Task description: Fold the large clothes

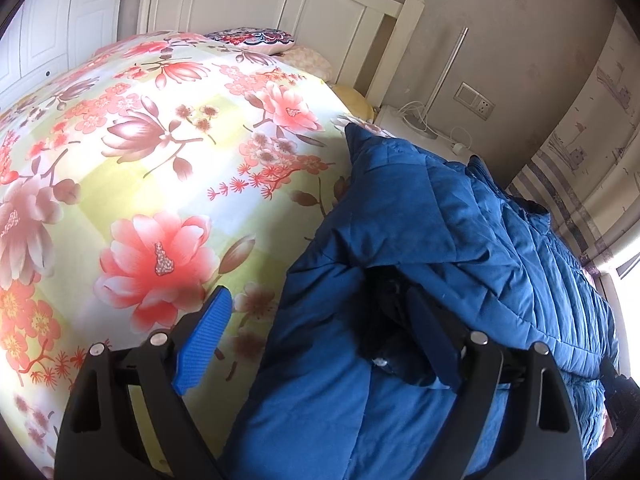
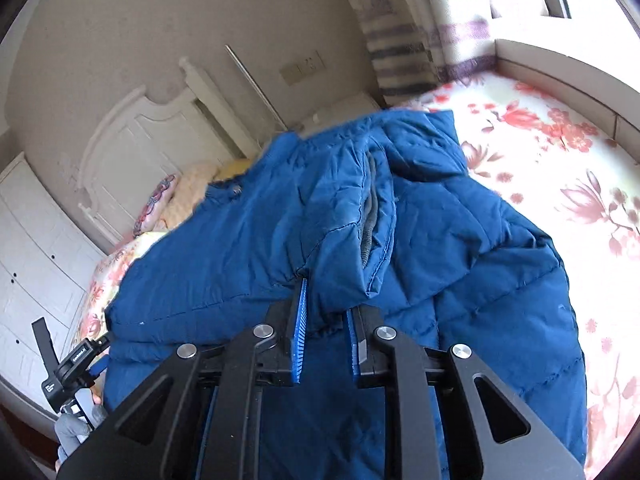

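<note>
Over on the bed, with its floral cover of pink and red blossoms, a big blue quilted jacket lies heaped along the side edge nearest the window wall, reaching up toward the white headboard end. And look at the right gripper: its jaws are drawn in close, blue pads pinching a fold of the jacket between them, the fabric bunching up and spilling over the fingertips. A sleeve opening with a grey lining gapes just beyond the pinch. The cloth is clamped, no doubt about it.

Now the left gripper: jaws spread wide. One blue pad stands out over the bare floral cover, just off the jacket's edge; the other finger is tucked under a dark fold of the jacket, its tip hidden, so I cannot tell whether it touches the cloth. Nothing is pinched on this side.

At the headboard end, a patterned pillow sits against the headboard, and beside the bed a white nightstand carries a cable. From the right-hand view, the left gripper's handle shows low by the near corner of the bed, a grey sleeve behind it.
</note>
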The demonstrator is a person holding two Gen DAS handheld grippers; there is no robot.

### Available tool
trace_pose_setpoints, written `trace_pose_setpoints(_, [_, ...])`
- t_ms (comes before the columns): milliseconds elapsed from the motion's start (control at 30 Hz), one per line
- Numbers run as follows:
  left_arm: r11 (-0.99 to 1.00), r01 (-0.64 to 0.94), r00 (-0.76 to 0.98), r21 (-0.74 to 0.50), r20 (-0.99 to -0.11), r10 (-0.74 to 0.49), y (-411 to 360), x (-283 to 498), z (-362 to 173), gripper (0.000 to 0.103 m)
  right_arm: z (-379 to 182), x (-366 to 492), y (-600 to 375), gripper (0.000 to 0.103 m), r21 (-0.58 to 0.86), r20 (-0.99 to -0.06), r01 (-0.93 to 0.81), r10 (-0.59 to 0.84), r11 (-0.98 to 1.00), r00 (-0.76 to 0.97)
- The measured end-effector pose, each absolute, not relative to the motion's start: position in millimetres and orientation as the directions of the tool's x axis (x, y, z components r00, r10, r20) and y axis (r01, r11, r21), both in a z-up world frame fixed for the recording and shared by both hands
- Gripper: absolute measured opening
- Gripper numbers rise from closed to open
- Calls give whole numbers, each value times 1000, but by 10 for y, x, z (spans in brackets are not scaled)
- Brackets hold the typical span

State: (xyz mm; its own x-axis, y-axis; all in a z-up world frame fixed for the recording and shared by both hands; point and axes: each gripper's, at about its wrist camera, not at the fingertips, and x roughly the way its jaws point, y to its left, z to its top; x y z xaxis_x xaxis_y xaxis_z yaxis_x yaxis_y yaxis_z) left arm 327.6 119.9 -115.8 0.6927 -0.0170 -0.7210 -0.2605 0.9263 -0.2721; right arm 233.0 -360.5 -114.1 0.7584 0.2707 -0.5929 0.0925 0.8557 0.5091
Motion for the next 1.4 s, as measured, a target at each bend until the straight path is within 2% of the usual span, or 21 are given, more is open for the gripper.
trace_pose_setpoints(100, [924,-264,693,-276,-721,-18,1207,3270,-1159,89,-1068,2194,-3649,18,478,-574,112,214,871,791])
trace_pose_setpoints(133, [924,-264,692,-276,-721,-18,1211,3269,-1159,89,-1041,2157,-3619,15,462,-565,102,204,881,799])
trace_pose_setpoints(300, [924,-266,692,-276,-721,-17,1203,3259,-1155,90,-1018,2126,-3636,15,482,-541,86,219,872,812])
trace_pose_setpoints(333, [923,-266,693,-277,-721,-17,1207,3255,-1153,90,-1023,2144,-3652,15,497,-539,85,230,863,810])
trace_pose_setpoints(433, [923,-268,693,-276,-721,-15,1198,3255,-1151,90,-1059,2225,-3710,30,548,-545,91,272,832,793])
trace_pose_setpoints(567, [923,-267,693,-276,-721,-15,1203,3257,-1151,90,-1123,2362,-3787,30,584,-542,105,290,805,788])
trace_pose_setpoints(600, [923,-267,693,-276,-721,-15,1199,3256,-1151,90,-1128,2374,-3788,29,578,-536,100,284,810,795])
trace_pose_setpoints(667, [923,-268,692,-275,-722,-14,1199,3256,-1151,90,-1063,2295,-3757,16,559,-506,83,260,825,822])
trace_pose_setpoints(767, [923,-267,692,-277,-722,-17,1200,3251,-1152,91,-833,2048,-3677,13,491,-439,74,173,868,882])
trace_pose_setpoints(833, [924,-267,690,-274,-723,-15,1190,3252,-1153,92,-844,2005,-3696,13,491,-454,104,152,865,878])
trace_pose_setpoints(933, [923,-267,690,-276,-723,-16,1187,3247,-1153,92,-1105,2114,-3790,14,511,-564,174,176,842,807])
trace_pose_setpoints(1000, [922,-270,689,-277,-725,-16,1184,3251,-1156,92,-1173,2158,-3824,14,525,-594,182,205,832,778])
trace_pose_setpoints(1100, [921,-272,689,-277,-725,-15,1178,3247,-1154,92,-997,2049,-3911,23,523,-592,206,178,827,786])
trace_pose_setpoints(1133, [922,-272,689,-276,-725,-14,1175,3249,-1153,92,-930,1998,-3949,36,519,-581,224,148,825,800])
trace_pose_setpoints(1167, [922,-272,689,-275,-725,-13,1172,3248,-1151,92,-807,1913,-3986,57,491,-563,260,75,831,823])
trace_pose_setpoints(1200, [923,-272,688,-273,-725,-12,1166,3248,-1150,92,-665,1852,-3979,61,453,-523,265,13,851,852])
trace_pose_setpoints(1267, [924,-272,688,-268,-726,-8,1152,3246,-1145,92,-458,1907,-3826,62,354,-487,195,2,915,874])
trace_pose_setpoints(1400, [923,-272,689,-271,-725,-10,1145,3234,-1141,92,-401,2282,-3360,62,183,-527,44,60,982,848])
